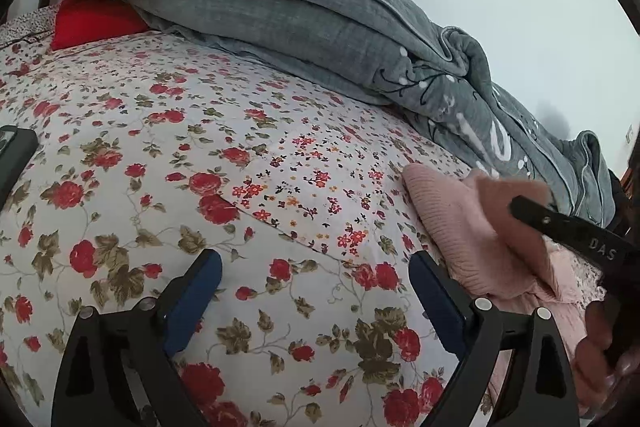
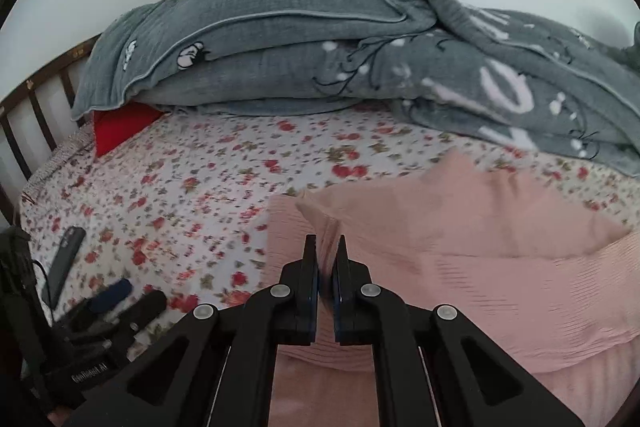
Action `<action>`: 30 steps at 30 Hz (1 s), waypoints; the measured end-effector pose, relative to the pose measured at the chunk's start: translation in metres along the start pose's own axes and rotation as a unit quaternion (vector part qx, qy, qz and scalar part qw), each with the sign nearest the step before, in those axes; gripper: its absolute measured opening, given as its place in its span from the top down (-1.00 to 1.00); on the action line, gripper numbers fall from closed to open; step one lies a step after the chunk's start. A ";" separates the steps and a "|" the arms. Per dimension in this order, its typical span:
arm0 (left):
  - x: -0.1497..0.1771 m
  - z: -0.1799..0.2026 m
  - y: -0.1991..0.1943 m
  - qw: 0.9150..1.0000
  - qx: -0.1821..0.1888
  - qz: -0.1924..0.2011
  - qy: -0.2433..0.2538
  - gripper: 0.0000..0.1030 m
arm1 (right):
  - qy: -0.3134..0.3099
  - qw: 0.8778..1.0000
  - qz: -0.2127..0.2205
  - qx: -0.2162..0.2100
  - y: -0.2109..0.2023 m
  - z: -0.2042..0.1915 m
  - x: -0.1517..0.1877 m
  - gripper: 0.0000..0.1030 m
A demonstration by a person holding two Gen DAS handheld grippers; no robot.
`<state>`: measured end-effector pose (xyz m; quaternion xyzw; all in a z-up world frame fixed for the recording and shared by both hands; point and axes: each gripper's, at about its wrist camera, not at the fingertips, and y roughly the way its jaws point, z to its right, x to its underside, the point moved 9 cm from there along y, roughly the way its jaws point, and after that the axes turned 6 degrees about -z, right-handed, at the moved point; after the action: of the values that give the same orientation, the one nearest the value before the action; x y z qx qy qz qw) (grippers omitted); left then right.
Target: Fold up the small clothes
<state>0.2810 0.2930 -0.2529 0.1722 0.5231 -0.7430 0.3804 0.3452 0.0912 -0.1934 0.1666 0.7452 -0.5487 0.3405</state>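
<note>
A pink ribbed knit garment (image 2: pixel 500 267) lies on the flowered bed sheet (image 2: pixel 180 187), with one part folded over the rest. My right gripper (image 2: pixel 326 253) hangs over its left edge, jaws almost together, with a pinch of pink cloth between the tips. In the left wrist view the garment (image 1: pixel 452 227) lies at the right, with blurred pink cloth around the right gripper's black finger (image 1: pixel 560 227). My left gripper (image 1: pixel 316 267) stands open over the bare sheet (image 1: pixel 160 167), nothing between its blue pads (image 1: pixel 200 283). It also shows blurred at the lower left (image 2: pixel 120 297).
A bunched grey quilt (image 2: pixel 320 47) runs along the back by the wall. A red cushion (image 2: pixel 116 127) sticks out from under its left end. A dark phone (image 2: pixel 66 259) lies on the sheet at the left. Bed rails (image 2: pixel 36 107) close off the left side.
</note>
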 end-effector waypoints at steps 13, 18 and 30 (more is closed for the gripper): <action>0.002 0.001 0.001 1.000 -0.009 -0.006 0.009 -0.88 | -0.002 0.999 0.015 -0.031 -0.060 0.048 0.015 -0.05; 0.000 0.017 -0.002 0.999 0.004 -0.017 0.032 -0.81 | -0.042 0.994 0.063 0.082 -0.118 0.135 0.030 -0.17; -0.010 0.134 0.044 0.990 0.057 -0.067 0.114 -0.02 | 0.072 0.992 0.013 0.101 -0.103 0.295 0.082 -0.27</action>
<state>0.3389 0.1676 -0.2219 0.2412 0.5305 -0.7709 0.2573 0.3187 -0.2292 -0.2269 0.2489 0.7060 -0.6035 0.2747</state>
